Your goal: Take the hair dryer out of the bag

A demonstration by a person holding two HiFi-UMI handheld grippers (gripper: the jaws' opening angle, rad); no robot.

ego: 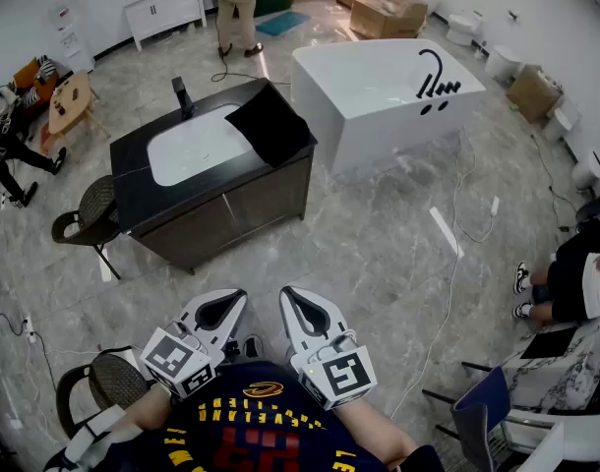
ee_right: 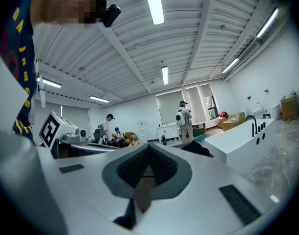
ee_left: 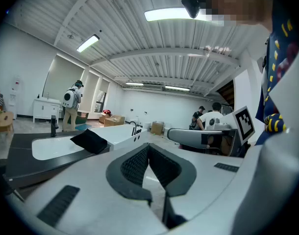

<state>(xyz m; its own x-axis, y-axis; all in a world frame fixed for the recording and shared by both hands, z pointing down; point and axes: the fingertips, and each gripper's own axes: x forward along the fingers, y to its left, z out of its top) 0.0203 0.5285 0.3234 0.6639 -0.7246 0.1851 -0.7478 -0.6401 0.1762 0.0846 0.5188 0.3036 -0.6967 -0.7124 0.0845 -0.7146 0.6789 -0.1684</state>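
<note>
Risks, as judged from here:
- Floor (ego: 379, 254) between person and bench (ego: 133, 180): a loose white cable (ego: 455, 226) trailed across the polished stone. It lay off to the right of the path; a wide step could catch it.
- Bag (ego: 269, 124) sat at the bench's right end, just beside the basin (ego: 197, 146) and close to the edge. A one-sided tug could drag it off or into the basin.
- Hair dryer not visible in any view, presumably inside the bag. A pinch on limp cloth alone might lift the bag with the dryer inside; its cord could snag on the opening.

Materials and shapes:
- Bathtub (ego: 379, 91): white, glossy, boxy, with black fittings.
- Bench: dark cabinet under a flat matte black top.
- Basin: white, smooth, a rounded rectangle, with an upright black faucet (ego: 182, 96) behind it.
- Bag: black, soft fabric, slumped into a rough square.
- Left tool (ego: 231, 301) and right tool (ego: 295, 301): hard white shells with black ribbed pads. Both were fully closed on nothing, held close to the person's chest, well apart from the bench.
</note>
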